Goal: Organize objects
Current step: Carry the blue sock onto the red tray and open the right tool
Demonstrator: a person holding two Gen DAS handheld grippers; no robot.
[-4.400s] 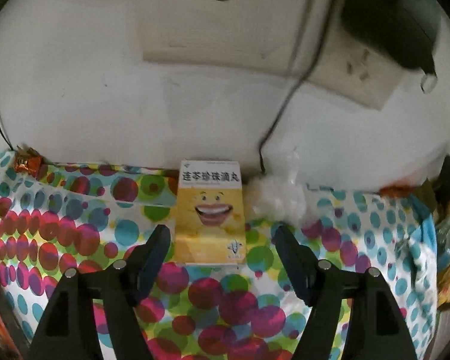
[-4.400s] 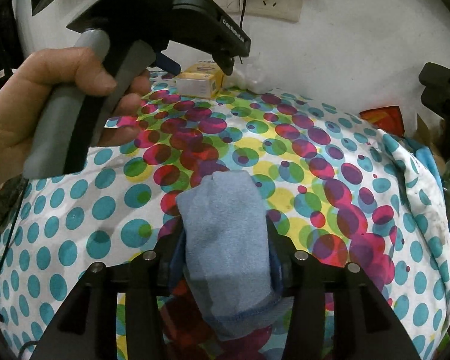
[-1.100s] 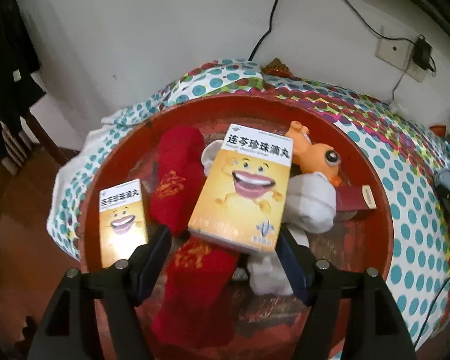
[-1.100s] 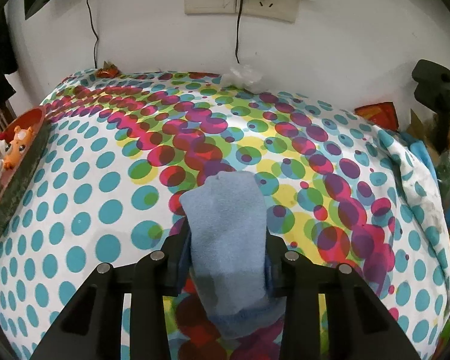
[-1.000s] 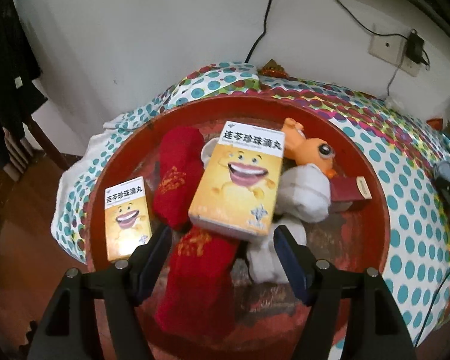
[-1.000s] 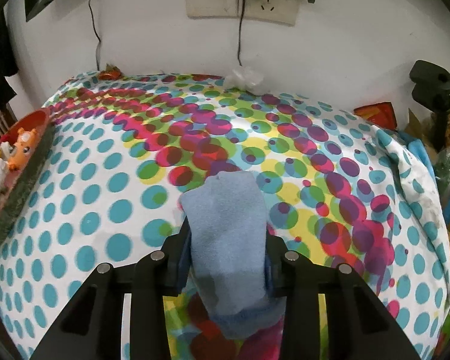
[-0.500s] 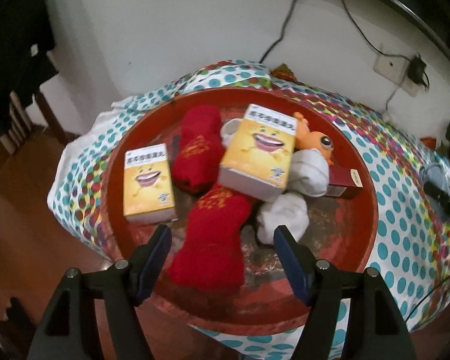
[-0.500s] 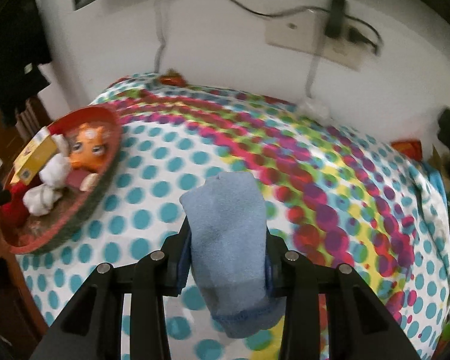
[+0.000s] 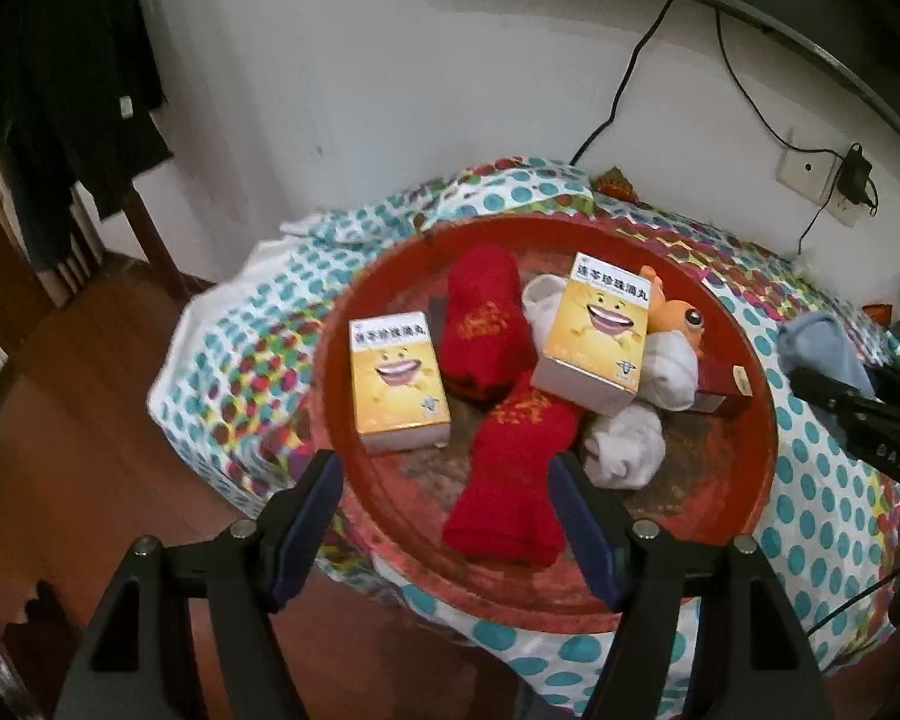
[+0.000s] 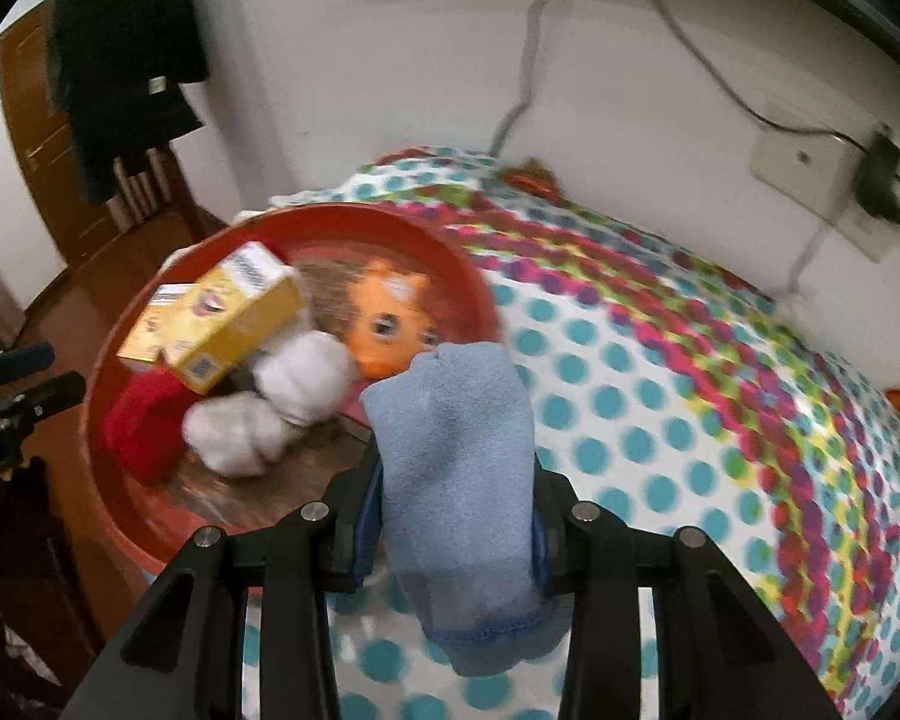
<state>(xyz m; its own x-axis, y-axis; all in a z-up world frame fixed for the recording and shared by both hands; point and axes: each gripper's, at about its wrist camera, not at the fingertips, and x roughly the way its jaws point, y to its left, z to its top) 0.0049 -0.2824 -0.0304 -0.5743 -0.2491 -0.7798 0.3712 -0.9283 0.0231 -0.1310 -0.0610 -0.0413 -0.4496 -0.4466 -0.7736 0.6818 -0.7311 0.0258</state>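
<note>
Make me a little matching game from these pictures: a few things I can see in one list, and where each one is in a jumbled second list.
Things:
1. blue sock
2. orange toy
3. smaller yellow box
4. larger yellow box

Places:
A. lying flat on the red tray, apart from the pile
B. propped up on the rolled socks
C. clamped between the right gripper jaws
D. in the tray, behind the white socks

Pairs: 1-C, 2-D, 3-A, 4-B
</note>
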